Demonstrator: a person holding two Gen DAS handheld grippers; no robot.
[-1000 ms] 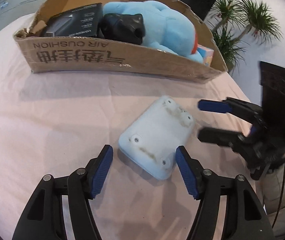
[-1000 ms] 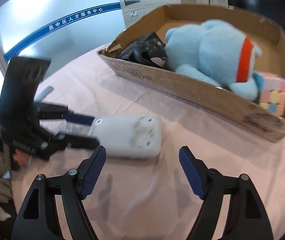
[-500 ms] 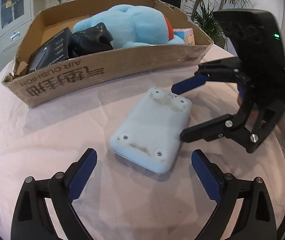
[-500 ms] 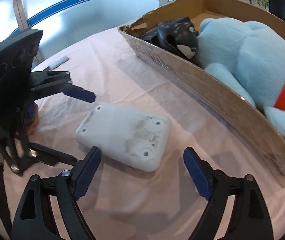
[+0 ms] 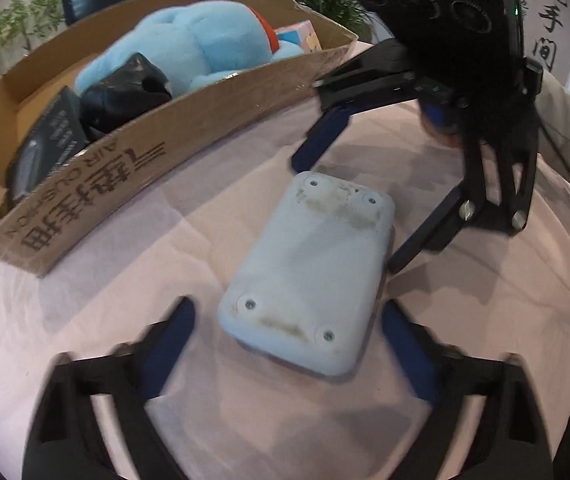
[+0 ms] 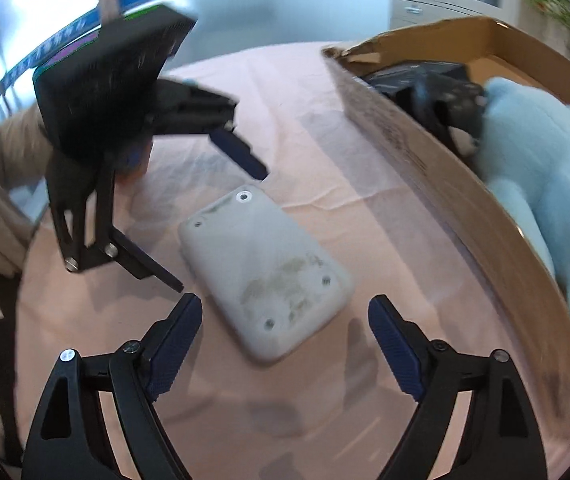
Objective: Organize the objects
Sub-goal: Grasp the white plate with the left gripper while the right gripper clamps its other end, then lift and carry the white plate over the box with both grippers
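Note:
A white rounded plastic device (image 5: 309, 268) lies underside up on the pink tablecloth, with screw holes and dirty marks; it also shows in the right wrist view (image 6: 265, 276). My left gripper (image 5: 289, 340) is open, its fingers on either side of the device's near end. My right gripper (image 6: 285, 336) is open at the opposite end, facing the left one; it shows in the left wrist view (image 5: 345, 204). The left gripper shows in the right wrist view (image 6: 213, 220). Neither gripper holds anything.
A cardboard box (image 5: 157, 132) stands behind the device, holding a blue plush toy (image 5: 189, 48), a black object (image 5: 125, 92), a dark packet (image 5: 45, 140) and a pastel cube (image 5: 301, 36). The box also shows at the right (image 6: 445, 184). Potted plants stand beyond the table.
Both grippers have moved closer to the white device from opposite ends and now straddle it. The device has not moved.

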